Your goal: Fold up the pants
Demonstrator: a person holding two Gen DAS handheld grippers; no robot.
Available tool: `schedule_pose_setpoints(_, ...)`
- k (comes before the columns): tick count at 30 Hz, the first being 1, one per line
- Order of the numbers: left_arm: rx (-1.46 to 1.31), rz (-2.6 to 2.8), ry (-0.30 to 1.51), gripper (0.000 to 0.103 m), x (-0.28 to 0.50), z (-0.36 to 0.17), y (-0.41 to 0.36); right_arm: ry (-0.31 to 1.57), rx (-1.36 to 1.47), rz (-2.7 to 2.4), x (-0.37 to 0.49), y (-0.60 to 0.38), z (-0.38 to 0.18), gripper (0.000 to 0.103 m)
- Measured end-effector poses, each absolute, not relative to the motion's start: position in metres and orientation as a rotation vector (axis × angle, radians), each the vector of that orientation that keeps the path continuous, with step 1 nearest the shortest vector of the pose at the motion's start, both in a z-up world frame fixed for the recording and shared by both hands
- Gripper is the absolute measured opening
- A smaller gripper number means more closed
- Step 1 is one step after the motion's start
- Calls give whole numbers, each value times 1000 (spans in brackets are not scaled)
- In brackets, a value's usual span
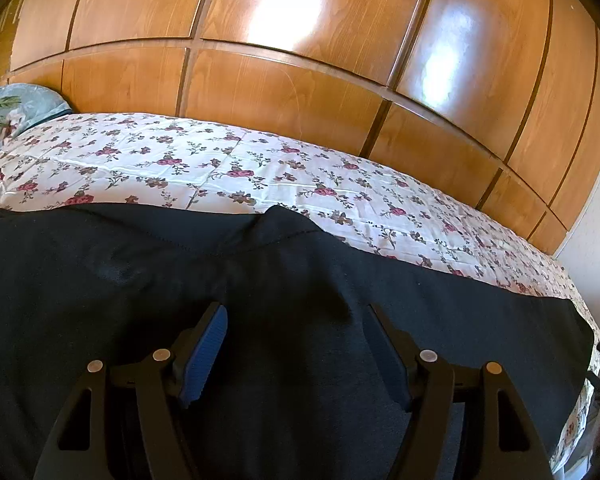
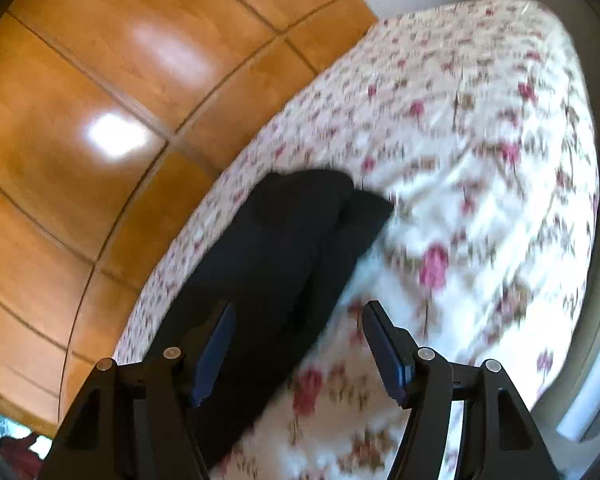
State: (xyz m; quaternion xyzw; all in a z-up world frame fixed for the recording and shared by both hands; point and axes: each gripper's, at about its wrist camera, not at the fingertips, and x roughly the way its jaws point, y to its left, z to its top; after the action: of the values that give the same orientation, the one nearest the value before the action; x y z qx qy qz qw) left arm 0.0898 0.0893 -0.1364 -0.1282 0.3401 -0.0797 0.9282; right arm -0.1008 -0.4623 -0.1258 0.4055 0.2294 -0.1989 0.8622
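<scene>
Both wrist views look low and close over the floral bedsheet (image 1: 228, 160) toward the wooden wardrobe (image 1: 284, 92), the right view tilted and blurred, sharing sheet, wardrobe and black pants (image 1: 300, 280).

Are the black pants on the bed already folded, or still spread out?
Mostly spread out: the black pants lie flat across the floral bedsheet. In the right wrist view two layers overlap at one end; whether that is a fold, I cannot tell.

The black pants (image 1: 284, 288) lay spread flat across the near part of the bed, one small peak of fabric raised at their far edge. In the blurred right wrist view, their two leg ends (image 2: 300, 224) lay side by side.
</scene>
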Motion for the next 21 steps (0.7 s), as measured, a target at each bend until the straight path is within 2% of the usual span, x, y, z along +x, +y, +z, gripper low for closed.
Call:
schedule_pose_setpoints(5, -262, -163, 698, 71, 90, -137, 89, 459, 1018, -403, -88, -486, -143, 67)
schedule_pose_setpoints(9, -259, -164, 699, 71, 90, -137, 89, 465, 982, -413, -69, -488, -141, 66)
schedule_pose_setpoints(10, -257, -163, 701, 71, 90, -138, 88, 474, 966, -417, -65, -488, -139, 60)
schedule_pose_setpoints(11, -256, -164, 702, 71, 91, -138, 88, 485, 946, -409, -61, -489, -139, 43)
schedule_pose_setpoints(13, -258, -166, 702, 71, 90, -138, 89, 527, 901, -409, -53, -487, -139, 24)
schedule_pose_setpoints(21, -269, -179, 700, 71, 91, -138, 91, 578, 723, -488, -42, -474, -130, 21)
